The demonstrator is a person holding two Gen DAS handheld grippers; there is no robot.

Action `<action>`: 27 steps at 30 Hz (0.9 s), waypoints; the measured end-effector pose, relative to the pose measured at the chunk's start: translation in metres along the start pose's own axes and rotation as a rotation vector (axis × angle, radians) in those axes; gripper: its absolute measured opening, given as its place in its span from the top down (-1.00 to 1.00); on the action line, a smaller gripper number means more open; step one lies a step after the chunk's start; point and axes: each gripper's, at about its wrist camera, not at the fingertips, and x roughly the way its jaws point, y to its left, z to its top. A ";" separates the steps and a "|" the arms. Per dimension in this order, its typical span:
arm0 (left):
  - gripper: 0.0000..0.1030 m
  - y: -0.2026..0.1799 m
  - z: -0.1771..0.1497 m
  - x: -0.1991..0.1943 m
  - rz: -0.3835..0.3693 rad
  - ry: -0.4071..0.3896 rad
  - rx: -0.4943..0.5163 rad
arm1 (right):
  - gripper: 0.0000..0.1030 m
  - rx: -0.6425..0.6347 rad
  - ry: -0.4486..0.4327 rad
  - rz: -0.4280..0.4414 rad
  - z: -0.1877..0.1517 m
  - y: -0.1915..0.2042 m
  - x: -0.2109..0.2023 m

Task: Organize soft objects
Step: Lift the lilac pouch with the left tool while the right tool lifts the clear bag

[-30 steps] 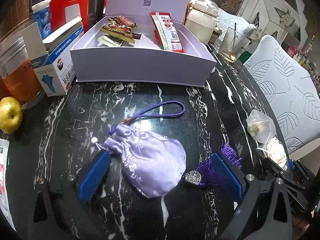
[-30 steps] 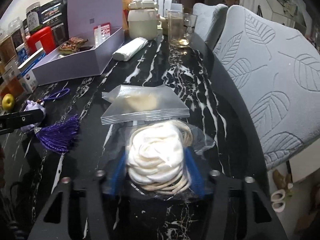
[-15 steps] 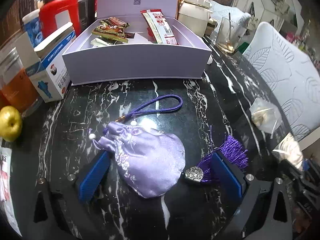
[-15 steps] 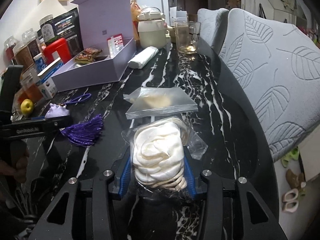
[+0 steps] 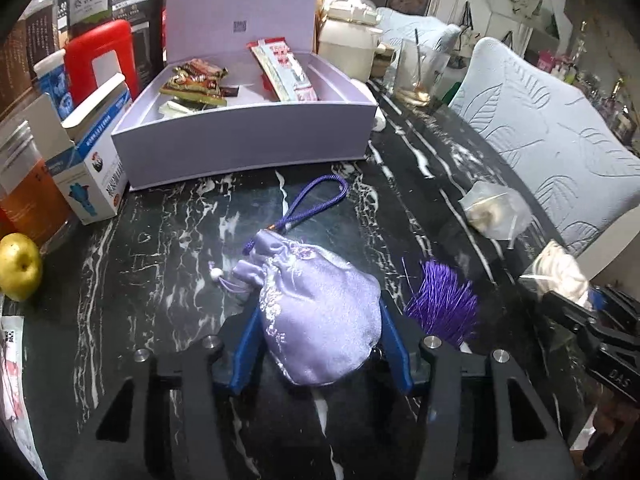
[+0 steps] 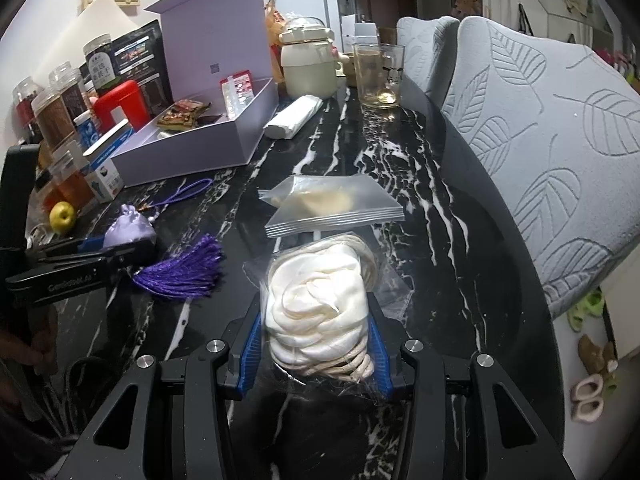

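A lilac embroidered pouch point(image 5: 320, 312) lies on the black marble table. My left gripper point(image 5: 320, 322) is closing, and its blue pads press the pouch's sides. The pouch's purple tassel point(image 5: 444, 304) spreads out to the right, and its cord loop point(image 5: 316, 196) reaches toward the open lilac box point(image 5: 248, 140). In the right wrist view my right gripper point(image 6: 314, 320) is shut on a clear bag of white cloth point(image 6: 316, 300). A second clear zip bag point(image 6: 332, 204) lies just beyond it. The pouch point(image 6: 128, 232) and left gripper point(image 6: 120, 254) show at the left.
The box holds snack packets. Left of it stand a blue-white carton point(image 5: 92, 168), jars and a yellow apple point(image 5: 18, 268). Behind the box are a cream pot point(image 5: 352, 48), a glass point(image 6: 376, 76) and a white roll point(image 6: 294, 116). A leaf-patterned chair point(image 6: 540, 140) lines the table's right edge.
My left jaws have closed from wide apart onto the pouch, which bunched up and turned between them. The right gripper has kept its hold on the bag and drifted slightly back.
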 end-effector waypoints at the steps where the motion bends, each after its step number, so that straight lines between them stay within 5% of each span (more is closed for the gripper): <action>1: -0.04 -0.001 -0.001 -0.003 -0.007 -0.004 0.004 | 0.13 0.000 -0.001 0.003 -0.001 0.001 -0.001; 27: -0.04 0.021 -0.049 -0.080 -0.013 -0.083 -0.039 | 0.13 -0.090 -0.021 0.123 -0.026 0.070 -0.024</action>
